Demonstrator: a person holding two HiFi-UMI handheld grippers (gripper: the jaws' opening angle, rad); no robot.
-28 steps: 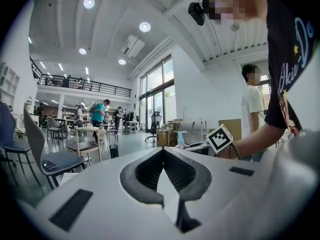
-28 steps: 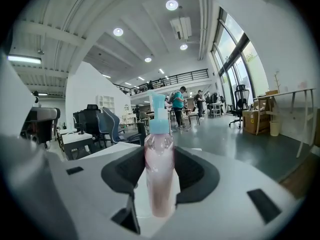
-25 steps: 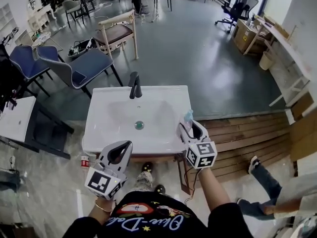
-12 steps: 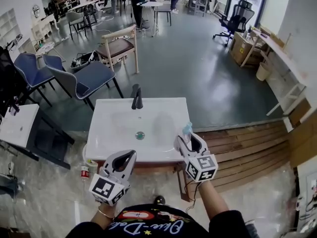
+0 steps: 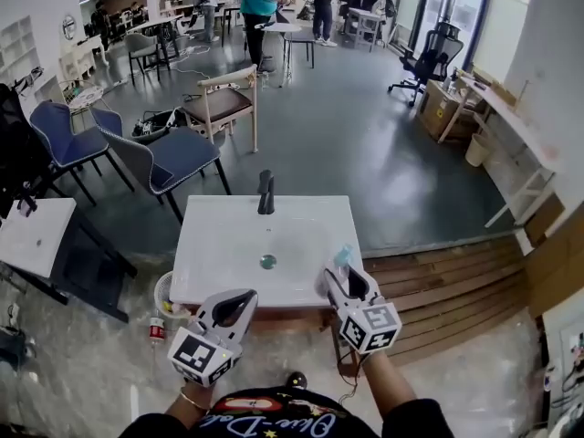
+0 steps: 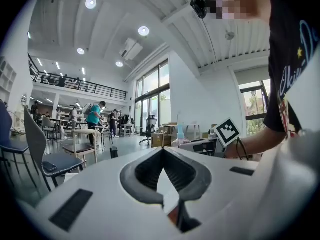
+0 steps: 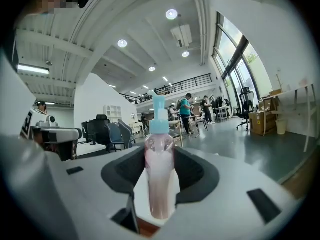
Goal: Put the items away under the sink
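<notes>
A white sink basin (image 5: 219, 254) with a black faucet (image 5: 265, 192) stands in front of me. My right gripper (image 5: 339, 276) hovers over its near right corner, shut on a clear pinkish pump bottle (image 5: 343, 256) with a light blue pump top. In the right gripper view the pump bottle (image 7: 159, 184) stands upright between the pads of the right gripper (image 7: 160, 156). My left gripper (image 5: 241, 303) is held at the sink's near edge, left of centre. In the left gripper view the left gripper (image 6: 163, 150) has its tips touching and nothing between them.
A round white basket (image 5: 164, 292) and a small red-labelled bottle (image 5: 156, 329) sit on the floor left of the sink. A dark table with a white top (image 5: 36, 235) is further left. Chairs (image 5: 169, 158) stand behind the sink. Wooden planks (image 5: 447, 290) lie to the right.
Both grippers have drifted lower in the head view while the view tipped up toward the room. The right gripper rose a little with the bottle. The leg seen at right is gone.
</notes>
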